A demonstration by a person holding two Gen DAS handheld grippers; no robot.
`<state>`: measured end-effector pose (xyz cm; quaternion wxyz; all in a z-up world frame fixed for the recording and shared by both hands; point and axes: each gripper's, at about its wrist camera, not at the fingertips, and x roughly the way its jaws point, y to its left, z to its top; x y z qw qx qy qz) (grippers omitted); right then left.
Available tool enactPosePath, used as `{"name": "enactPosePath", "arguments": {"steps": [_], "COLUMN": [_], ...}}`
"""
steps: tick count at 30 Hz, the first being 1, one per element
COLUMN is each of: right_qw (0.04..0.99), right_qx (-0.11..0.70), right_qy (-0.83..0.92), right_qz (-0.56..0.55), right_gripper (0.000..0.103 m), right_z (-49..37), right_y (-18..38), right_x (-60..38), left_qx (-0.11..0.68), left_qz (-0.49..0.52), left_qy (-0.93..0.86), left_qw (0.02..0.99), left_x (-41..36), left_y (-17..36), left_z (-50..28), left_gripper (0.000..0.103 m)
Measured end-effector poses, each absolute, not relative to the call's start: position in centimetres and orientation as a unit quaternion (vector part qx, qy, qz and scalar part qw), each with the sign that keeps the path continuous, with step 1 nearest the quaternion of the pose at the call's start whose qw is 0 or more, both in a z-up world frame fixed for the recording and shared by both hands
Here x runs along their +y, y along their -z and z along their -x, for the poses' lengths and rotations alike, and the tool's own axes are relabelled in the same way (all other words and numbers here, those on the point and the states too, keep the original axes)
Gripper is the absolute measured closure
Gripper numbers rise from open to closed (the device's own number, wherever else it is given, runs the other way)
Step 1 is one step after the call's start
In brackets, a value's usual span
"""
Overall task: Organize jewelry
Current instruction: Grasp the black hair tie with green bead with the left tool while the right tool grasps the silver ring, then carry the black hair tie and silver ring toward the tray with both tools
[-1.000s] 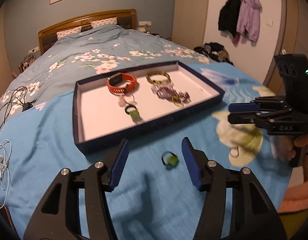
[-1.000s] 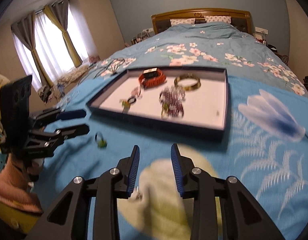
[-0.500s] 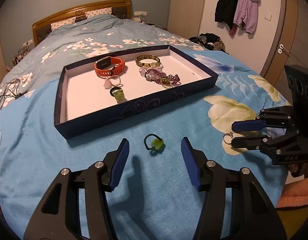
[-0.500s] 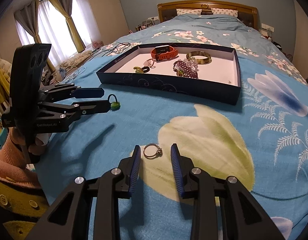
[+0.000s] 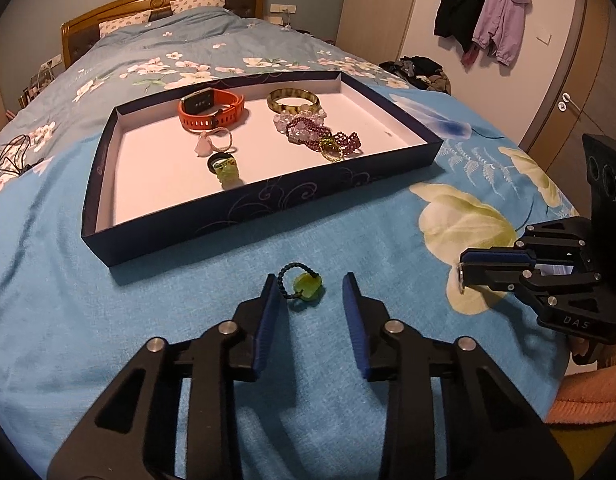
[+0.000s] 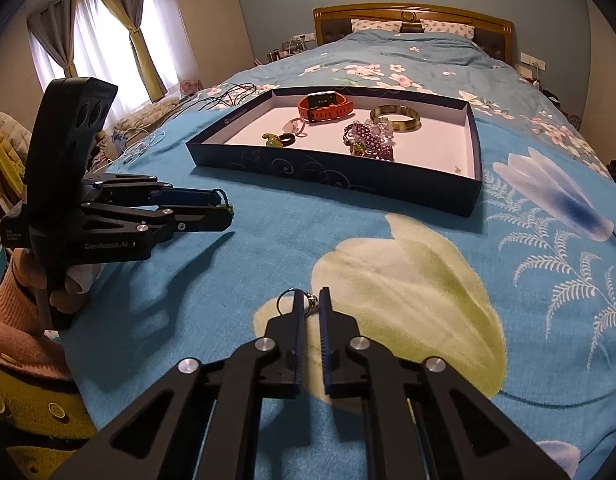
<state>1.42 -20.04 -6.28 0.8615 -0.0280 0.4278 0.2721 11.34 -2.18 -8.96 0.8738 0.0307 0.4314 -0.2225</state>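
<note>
On the blue bedspread [image 5: 108, 320] before the jewelry tray [image 5: 268, 204], both claws have just narrowed: the left gripper [image 5: 309, 286] brackets the green-bead cord ring [image 5: 304, 286] without pressing, the right gripper [image 6: 309, 300] now pinches the silver ring [image 6: 286, 300].

Much of my view is cut off or covered.
My right gripper [image 6: 309, 305] hides most of the ring [image 6: 287, 299]; only its loop shows at lower centre. In the right view, the left gripper [image 6: 224, 208] covers nearly all the green charm [image 6: 229, 209]. The speck [image 6: 457, 168] in the tray [image 6: 331, 178] is too small to identify. The hand [image 5: 583, 350] is cut off at the right edge.
</note>
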Motion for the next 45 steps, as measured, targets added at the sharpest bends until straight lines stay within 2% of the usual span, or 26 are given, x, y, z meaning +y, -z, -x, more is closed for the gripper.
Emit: {"name": "enactPosePath", "arguments": {"steps": [1,6,14,18,20,22,30,33,45], "right_qw": [0.862,0.863,0.865,0.862,0.861,0.861,0.860,0.860,0.864], "right_qx": [0.427,0.424,0.421,0.425,0.427,0.427,0.430,0.428,0.414], "right_qy": [-0.273,-0.274,-0.275,-0.277,-0.276,-0.276,-0.271,-0.272,-0.285], "right_qz": [0.027,0.024,0.005,-0.003,-0.007,-0.005,0.045,0.052,0.005], "right_gripper": [0.102,0.102,0.102,0.102,0.094,0.091,0.091,0.097,0.099], "right_z": [-1.5,-1.6,-1.8,-2.0,-2.1,-2.1,-2.1,-2.2,-2.7], "right_y": [6.3,6.2,6.0,6.0,6.2,6.2,6.3,6.3,5.4], "right_x": [-20.0,-19.9,-20.5,-20.6,-20.6,-20.5,-18.7,-18.5,-19.4], "left_qx": [0.433,0.433,0.426,0.424,0.425,0.426,0.434,0.434,0.416], "left_qz": [-0.028,-0.025,-0.025,-0.024,-0.024,-0.022,-0.021,-0.021,-0.019], "left_qy": [0.221,0.216,0.213,0.213,0.212,0.214,0.216,0.216,0.213], "left_qw": [0.874,0.875,0.879,0.880,0.880,0.879,0.874,0.874,0.884], "left_x": [-2.1,-1.9,-1.8,-1.7,-1.7,-1.7,-1.8,-1.9,-1.6], "left_y": [9.0,9.0,8.7,8.7,8.6,8.6,8.9,9.0,8.5], "left_z": [-11.4,-11.6,-11.3,-11.3,-11.3,-11.3,-11.6,-11.7,-11.4], "left_gripper": [0.077,0.084,0.090,0.091,0.091,0.090,0.089,0.089,0.090]}}
